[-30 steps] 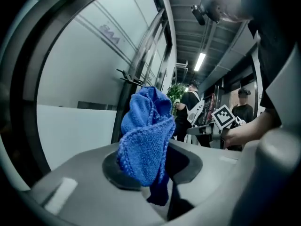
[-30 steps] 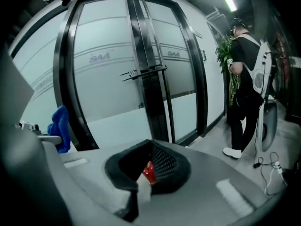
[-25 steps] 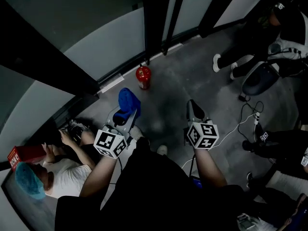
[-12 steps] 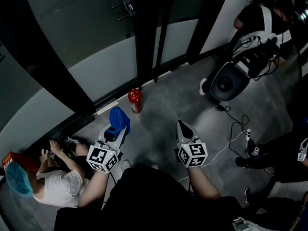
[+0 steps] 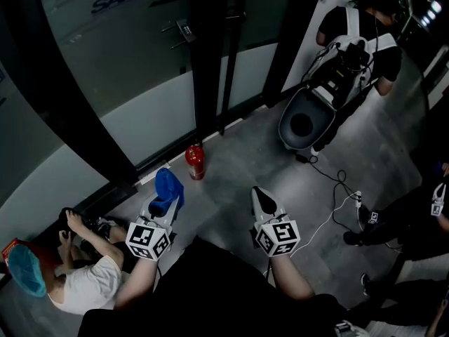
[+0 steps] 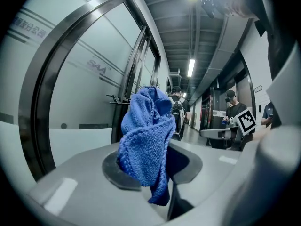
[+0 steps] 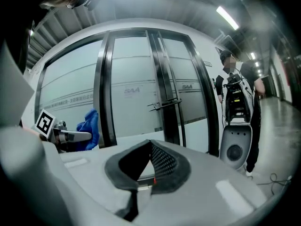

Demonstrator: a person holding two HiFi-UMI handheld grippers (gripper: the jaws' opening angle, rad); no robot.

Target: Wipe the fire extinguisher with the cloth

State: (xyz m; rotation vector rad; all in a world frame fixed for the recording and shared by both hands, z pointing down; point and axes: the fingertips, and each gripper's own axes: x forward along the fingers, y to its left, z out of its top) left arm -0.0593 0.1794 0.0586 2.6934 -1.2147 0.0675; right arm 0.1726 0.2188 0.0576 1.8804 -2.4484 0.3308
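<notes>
Since a second ago the head view has swung upward, so the red fire extinguisher (image 5: pixel 195 161) now sits lower and further left in it, and more of the glass door (image 5: pixel 151 83) shows above. The extinguisher stands upright on the grey floor (image 5: pixel 231 174) at the foot of the door frame, and nothing is touching it. By its look it is a rigid metal cylinder, fairly heavy and smooth, and top-heavy enough to tip if pushed high up. It would be best steadied at the neck or handle while its body is wiped. The blue cloth (image 6: pixel 146 140) is soft, light knit that bunches and drapes. It is pinched in the jaws of the left gripper (image 5: pixel 164 203) and stands up in a loose wad above them, near the extinguisher but not yet on it. That gripper is held low at the end of a forearm stretched forward, pointing up-frame toward the extinguisher. The right gripper (image 5: pixel 259 194) is level with it and well apart to the right, its jaws pressed together on nothing and aimed at the door. Further out, a person in a blue cap (image 5: pixel 28 272) sits on the floor at the left. Another person stands with a round-fronted machine (image 5: pixel 303 121) at the upper right, and a white cable (image 5: pixel 330 213) trails across the floor.
</notes>
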